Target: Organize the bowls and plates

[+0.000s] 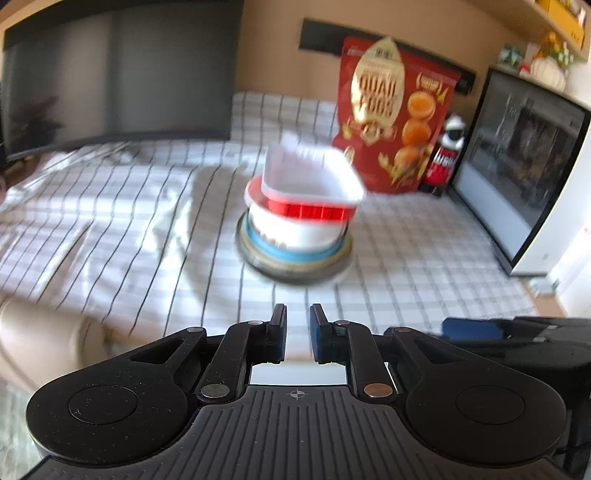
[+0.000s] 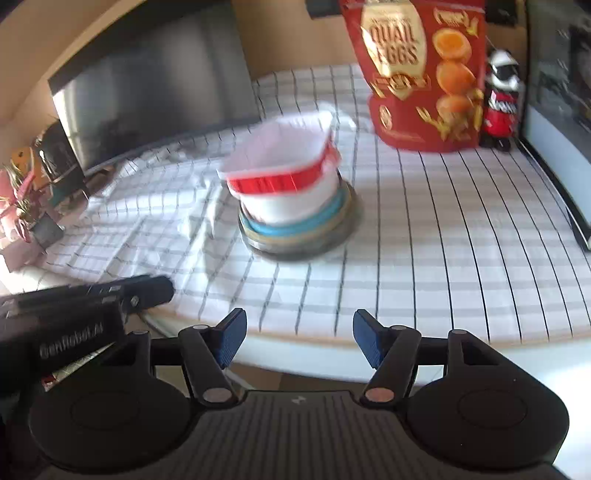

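Both wrist views look down, near, sharing the stacked dishes point(image 1: 299, 218) point(image 2: 295, 195).

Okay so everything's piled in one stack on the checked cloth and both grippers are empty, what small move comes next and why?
Probably steady the stack with the right gripper, whose jaws stand apart with nothing between them. The square white container sits tilted on the red-rimmed bowl, not nested, above the white bowl and plates. Nudging that top piece level looks safest. The left gripper is nearly closed and empty.

It looks like a home: a checked tablecloth point(image 1: 406, 258), a dark television screen point(image 1: 118, 81), a snack bag point(image 1: 395, 122) and a shelf point(image 1: 546, 22).
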### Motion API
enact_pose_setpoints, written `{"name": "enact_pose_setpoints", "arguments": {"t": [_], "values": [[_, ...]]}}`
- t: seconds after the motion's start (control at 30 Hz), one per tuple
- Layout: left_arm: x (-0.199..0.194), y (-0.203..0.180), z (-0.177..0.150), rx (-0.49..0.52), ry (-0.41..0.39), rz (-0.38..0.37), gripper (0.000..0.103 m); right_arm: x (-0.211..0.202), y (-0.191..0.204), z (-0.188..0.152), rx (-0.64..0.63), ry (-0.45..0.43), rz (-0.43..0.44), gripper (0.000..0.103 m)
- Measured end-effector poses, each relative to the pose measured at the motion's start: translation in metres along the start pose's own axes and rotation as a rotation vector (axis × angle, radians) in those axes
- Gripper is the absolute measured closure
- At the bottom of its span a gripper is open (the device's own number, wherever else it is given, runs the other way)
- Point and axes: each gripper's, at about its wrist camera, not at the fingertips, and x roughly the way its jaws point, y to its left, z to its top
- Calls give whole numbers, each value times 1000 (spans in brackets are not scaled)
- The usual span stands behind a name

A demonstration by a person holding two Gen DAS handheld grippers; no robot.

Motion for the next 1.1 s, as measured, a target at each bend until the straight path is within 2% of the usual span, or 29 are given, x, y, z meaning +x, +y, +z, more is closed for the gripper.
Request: {"name": "enact_pose_setpoints", "arguments": {"t": [0.2,0.33,1.1], "values": [[-20,4,-23,-36,25,17,87,-18,-2,-19,14,1,24,38],[-34,1,-31,-46,10,20,87,-28,4,-22,-13,-15,25,37],[-37,-12,-34,-34,9,6,87,-36,-2,-26,-21,-13,10,37]]}}
